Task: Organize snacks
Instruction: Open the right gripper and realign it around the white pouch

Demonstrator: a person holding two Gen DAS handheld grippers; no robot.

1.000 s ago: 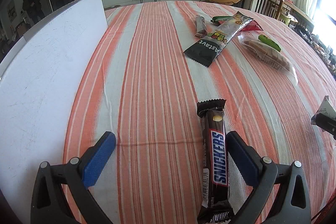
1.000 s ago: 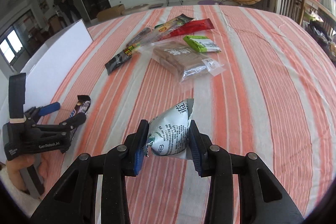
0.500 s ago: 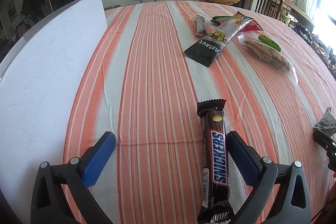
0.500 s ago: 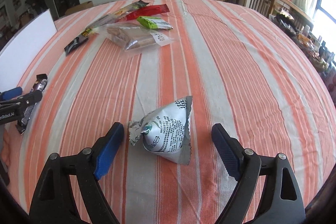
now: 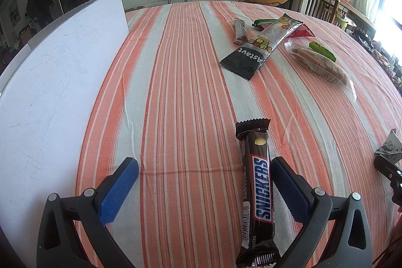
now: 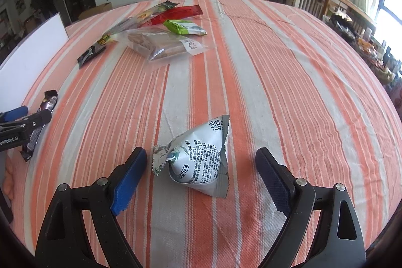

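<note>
A brown Snickers bar (image 5: 258, 187) lies flat on the striped tablecloth (image 5: 176, 92), between the fingers of my left gripper (image 5: 203, 165) and close to the right-hand pad. That gripper is open and its pads do not press the bar. A silver-grey triangular snack pouch (image 6: 201, 142) rests on the cloth between the fingers of my right gripper (image 6: 201, 155). Those jaws are opening, with wide gaps on both sides of the pouch. In the right wrist view the left gripper (image 6: 25, 117) and the bar (image 6: 49, 102) show at the far left.
A pile of snacks lies at the far middle of the table: a long black packet (image 5: 261, 47), a clear bag of brown cakes (image 6: 160, 44), a green packet (image 6: 183, 27) and a red one (image 6: 176, 14). A white board (image 5: 50, 82) runs along the left edge.
My right gripper went from shut on the silver pouch to wide open, and the pouch now lies free on the cloth. The left gripper and the Snickers bar have not moved.
</note>
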